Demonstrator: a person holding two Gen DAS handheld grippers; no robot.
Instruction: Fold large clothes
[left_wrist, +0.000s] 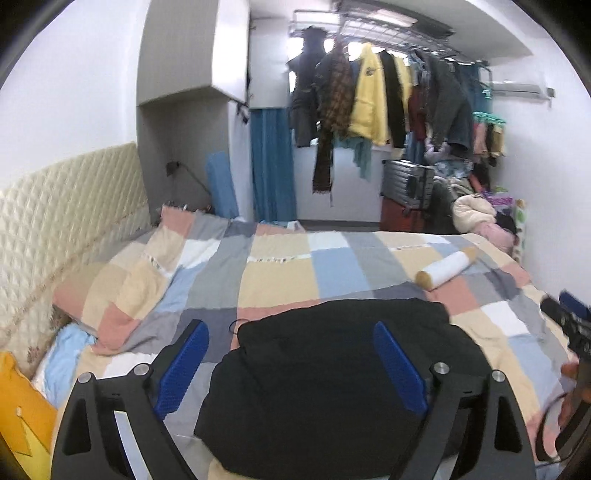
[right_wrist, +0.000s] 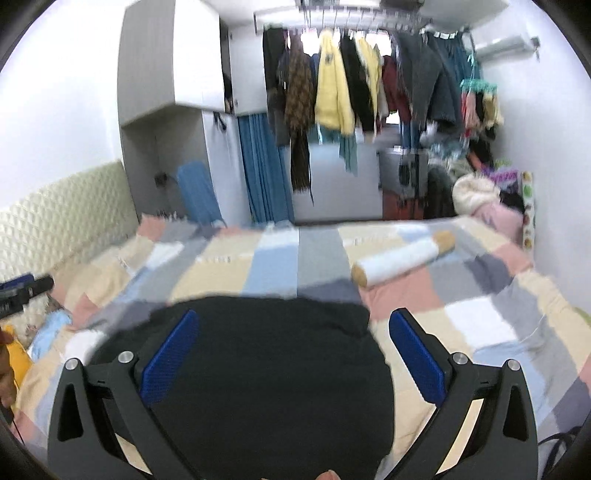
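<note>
Far left: quilted cream headboard (left_wrist: 70, 195), with a yellow cushion (left_wrist: 20, 410) low at the frame edge. A checked patchwork quilt (left_wrist: 280, 269) in pink, blue, grey and cream covers the bed.

Centre: black garment (left_wrist: 332, 387), folded into a compact bundle, lies on the quilt at the near side of the bed. Left claw (left_wrist: 291, 365) hangs above it, jaws spread wide, blue pads (left_wrist: 184, 365) clear of the cloth, nothing between them. Right wrist view is blurred; right claw (right_wrist: 291, 362) likewise spread over the same garment (right_wrist: 273, 387), pads not pressing on it.

Right of centre: white bolster with tan ends (left_wrist: 447, 267) lies at an angle on the quilt, beyond the garment and apart from it.

Back: blue curtain (left_wrist: 271, 166), rail of hanging clothes (left_wrist: 388, 99) including a yellow top, silver suitcase (left_wrist: 408, 181) beneath.

Far right edge of left view: the other claw's dark body, partly cut off.
</note>
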